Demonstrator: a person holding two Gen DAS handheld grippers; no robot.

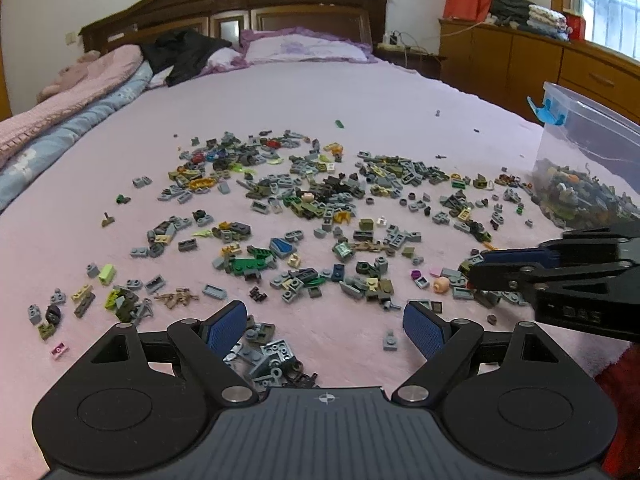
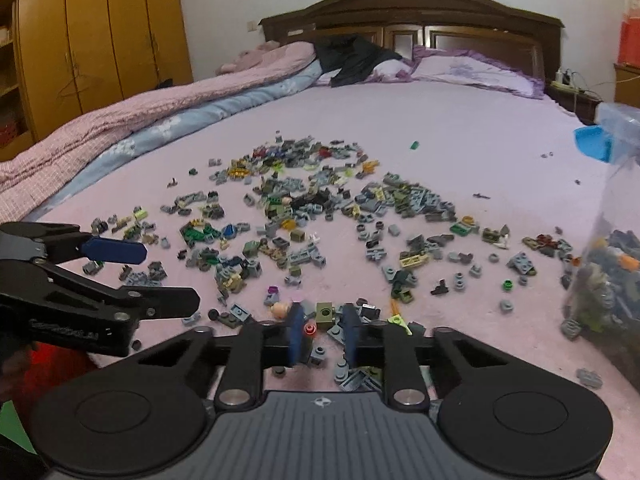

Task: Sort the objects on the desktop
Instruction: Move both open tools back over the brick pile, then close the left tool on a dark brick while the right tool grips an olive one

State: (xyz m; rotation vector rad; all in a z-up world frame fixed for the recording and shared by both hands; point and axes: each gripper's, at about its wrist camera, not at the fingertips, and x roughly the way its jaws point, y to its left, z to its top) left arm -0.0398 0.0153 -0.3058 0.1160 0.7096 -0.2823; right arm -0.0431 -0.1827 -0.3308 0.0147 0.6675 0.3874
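I see small building bricks [image 1: 304, 216] scattered across the middle of the pink bedspread [image 1: 360, 92], thickest at frame centre in both wrist views. A clear plastic bin [image 1: 592, 160] sits at the right edge of the left wrist view, already part-filled with bricks.

My left gripper [image 1: 325, 326] stands wide at the bottom of its own view, nothing between the pads, a small grey cluster [image 1: 268, 356] lying just below the gap.

My right gripper [image 2: 322, 334] is drawn narrow at lower centre of its view. A small red piece [image 2: 309, 329] and an olive brick [image 2: 326, 314] lie in or beside the gap; I cannot tell whether the pads press either.
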